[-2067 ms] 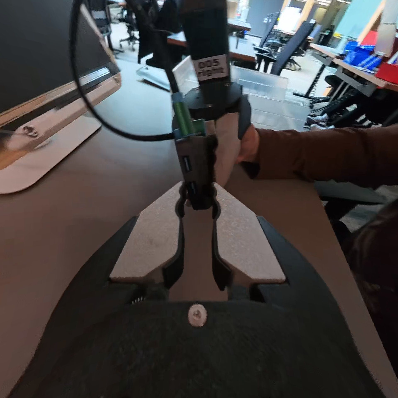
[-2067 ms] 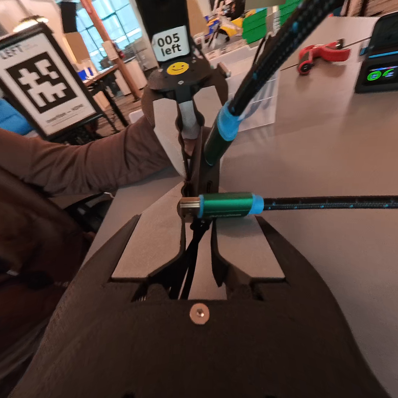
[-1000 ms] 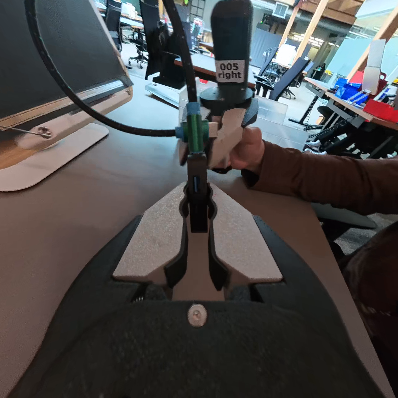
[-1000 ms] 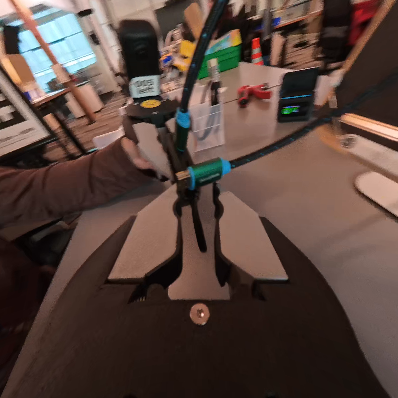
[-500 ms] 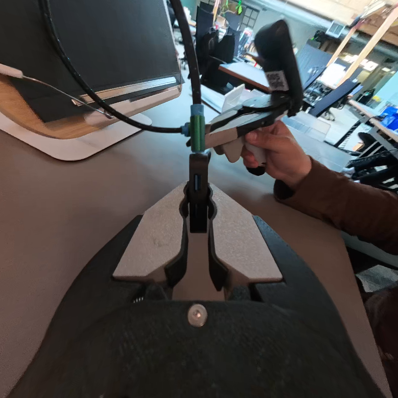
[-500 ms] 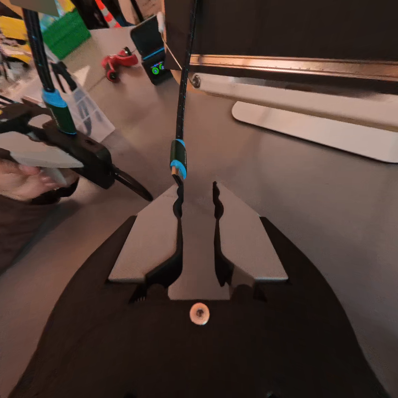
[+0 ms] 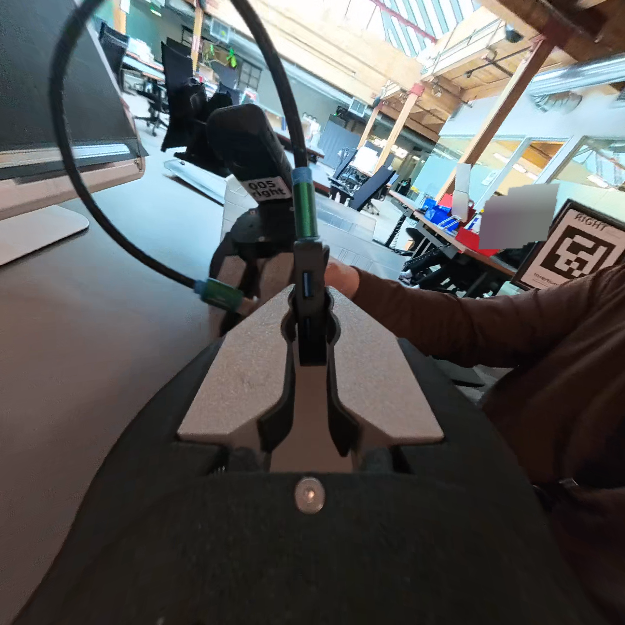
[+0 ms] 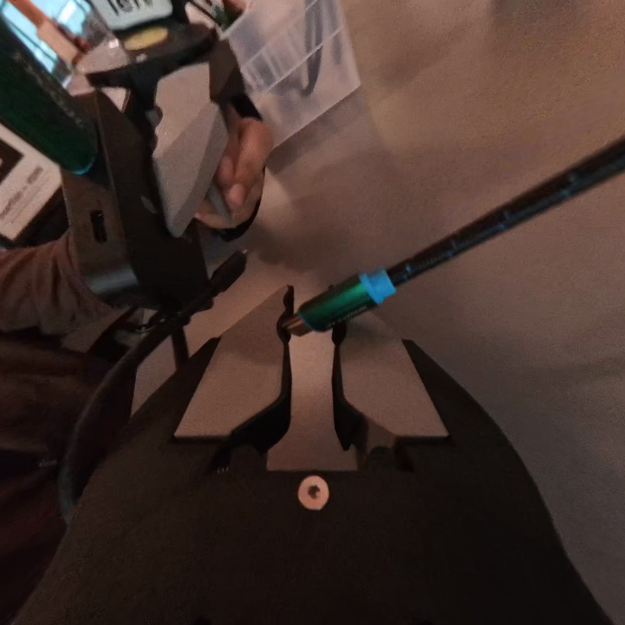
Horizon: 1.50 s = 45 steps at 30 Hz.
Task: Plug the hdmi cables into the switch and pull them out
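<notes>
**Switch upright in your left fingers, loose plug at your right**

Your bench (image 7: 84,338) runs under both tools, with a monitor (image 7: 50,84) at the far left. Your left gripper (image 7: 309,316) is clenched on the dark switch (image 7: 309,294), whose long axis runs straight away from you, tilted upward. One green HDMI plug (image 7: 304,209) sits in its top end, cable rising vertically. Your right gripper (image 8: 313,321) has its fingers (image 8: 247,338) parted; the second green plug (image 8: 338,304) lies slantwise across their tips, metal end pointing lower-left, cable (image 8: 507,220) trailing upper-right. I cannot tell whether they pinch it.
</notes>
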Motion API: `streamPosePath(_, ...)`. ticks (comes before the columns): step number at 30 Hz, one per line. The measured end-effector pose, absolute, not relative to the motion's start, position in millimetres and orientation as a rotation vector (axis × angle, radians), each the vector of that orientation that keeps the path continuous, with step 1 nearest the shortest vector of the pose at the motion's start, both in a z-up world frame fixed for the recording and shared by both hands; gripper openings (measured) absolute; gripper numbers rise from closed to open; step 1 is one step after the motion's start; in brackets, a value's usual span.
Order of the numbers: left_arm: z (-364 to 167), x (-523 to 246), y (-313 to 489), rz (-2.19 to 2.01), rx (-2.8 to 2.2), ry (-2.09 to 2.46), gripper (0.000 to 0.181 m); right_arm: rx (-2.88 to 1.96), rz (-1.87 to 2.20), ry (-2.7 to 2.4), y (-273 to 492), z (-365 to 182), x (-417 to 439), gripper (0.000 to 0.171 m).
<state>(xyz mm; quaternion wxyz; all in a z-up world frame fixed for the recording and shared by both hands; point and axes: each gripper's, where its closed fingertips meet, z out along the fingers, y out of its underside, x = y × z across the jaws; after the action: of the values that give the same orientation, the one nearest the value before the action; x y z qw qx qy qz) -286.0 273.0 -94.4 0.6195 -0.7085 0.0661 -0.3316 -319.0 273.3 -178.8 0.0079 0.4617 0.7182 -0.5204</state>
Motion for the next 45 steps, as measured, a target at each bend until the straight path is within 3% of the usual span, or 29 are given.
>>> streamPosePath(8,-74.0,-303.4,266.5,-0.734,-1.514,0.097,0.01,1.523,-1.305,2.517,293.1,-211.6,-313.6,0.018)
streamPosePath(13,-35.0,-320.5,244.8,-0.85,-1.259,0.036,0.011,1.421,-1.38,2.481,276.5,-208.8,-311.4,0.029)
streamPosePath(20,-27.9,-327.7,240.0,-0.804,-1.237,0.019,0.011,1.442,-1.374,2.511,282.0,-207.3,-312.0,0.028)
streamPosePath(26,-14.6,-342.6,229.4,-0.787,-1.122,-0.018,0.01,1.688,-1.721,2.368,315.9,-161.9,-330.6,0.028)
streamPosePath(31,-31.1,-330.6,246.3,-0.779,-1.22,-0.007,0.011,1.228,-2.259,2.201,287.7,-84.9,-308.5,0.032)
streamPosePath(34,-40.5,-319.0,256.5,-0.789,-1.27,0.012,0.011,1.153,-2.326,2.162,279.7,-74.9,-305.1,0.038)
streamPosePath(35,-43.5,-314.8,259.6,-0.795,-1.287,0.019,0.011,1.135,-2.318,2.16,276.5,-75.1,-304.4,0.036)
streamPosePath(37,-52.7,-307.4,267.0,-0.791,-1.344,0.029,0.011,1.088,-2.347,2.163,272.7,-70.6,-301.3,0.01)
streamPosePath(45,-78.2,-302.1,273.9,-0.749,-1.527,0.054,0.011,1.157,-2.341,2.168,279.2,-72.7,-305.5,0.011)
